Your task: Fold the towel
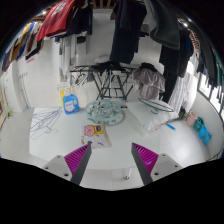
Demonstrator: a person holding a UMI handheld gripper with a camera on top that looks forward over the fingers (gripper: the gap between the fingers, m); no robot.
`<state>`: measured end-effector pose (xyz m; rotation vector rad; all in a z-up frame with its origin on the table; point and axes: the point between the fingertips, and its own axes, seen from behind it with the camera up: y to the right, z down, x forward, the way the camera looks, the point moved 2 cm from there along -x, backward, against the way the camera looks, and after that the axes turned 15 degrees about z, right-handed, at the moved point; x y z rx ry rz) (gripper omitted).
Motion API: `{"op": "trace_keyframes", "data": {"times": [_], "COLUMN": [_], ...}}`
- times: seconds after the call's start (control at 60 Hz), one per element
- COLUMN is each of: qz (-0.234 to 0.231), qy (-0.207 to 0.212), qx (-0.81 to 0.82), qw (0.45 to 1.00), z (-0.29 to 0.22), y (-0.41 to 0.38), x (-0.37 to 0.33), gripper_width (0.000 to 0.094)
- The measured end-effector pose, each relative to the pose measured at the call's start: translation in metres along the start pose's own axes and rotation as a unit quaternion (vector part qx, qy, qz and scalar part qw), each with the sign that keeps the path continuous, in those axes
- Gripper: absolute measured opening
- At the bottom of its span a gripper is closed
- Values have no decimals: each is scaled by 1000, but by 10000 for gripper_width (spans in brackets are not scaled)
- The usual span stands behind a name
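Nearest are the tongs (112, 158), their two fingers spread wide with nothing between them, each showing a magenta pad (79, 157) on its inner face. They hover above a pale, smooth floor (50, 140), which fills the lower half of the view. Just ahead of the fingers, a small pink and white item (93, 130) lies flat on the floor; what it is cannot be told. Beyond it sits a round, see-through dish or lid (104, 111). To the left of that stands a blue and yellow container (69, 101), and farther left a heap of thin wire hangers (43, 121) lies on the floor. To the right, well apart from the fingers, a small blue object (170, 125) and a teal object (200, 128) rest on the floor. Farther back, a folding metal rack (100, 80) stands with crossed legs, a pale grey and white cloth (148, 82), possibly the towel, draped beside it. At the far end, dark garments (128, 35) hang from above, with red clothing (57, 18) hanging to the left.
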<state>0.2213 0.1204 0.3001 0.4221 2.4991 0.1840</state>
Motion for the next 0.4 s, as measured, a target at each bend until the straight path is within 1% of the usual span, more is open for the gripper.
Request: {"op": "trace_keyframes", "data": {"times": [0.1,0.217,0.333,0.4], "qz": [0,-8,1,-4], "qy": [4,-3,2,4], "qx": [3,5,3,1], "qw": [1000,1000,1000,1000], "z": [5,11,13,15], "y": [11,14,25,24], "x": [-11,-11,-8,-8], "gripper_width": [847,850,854,858]}}
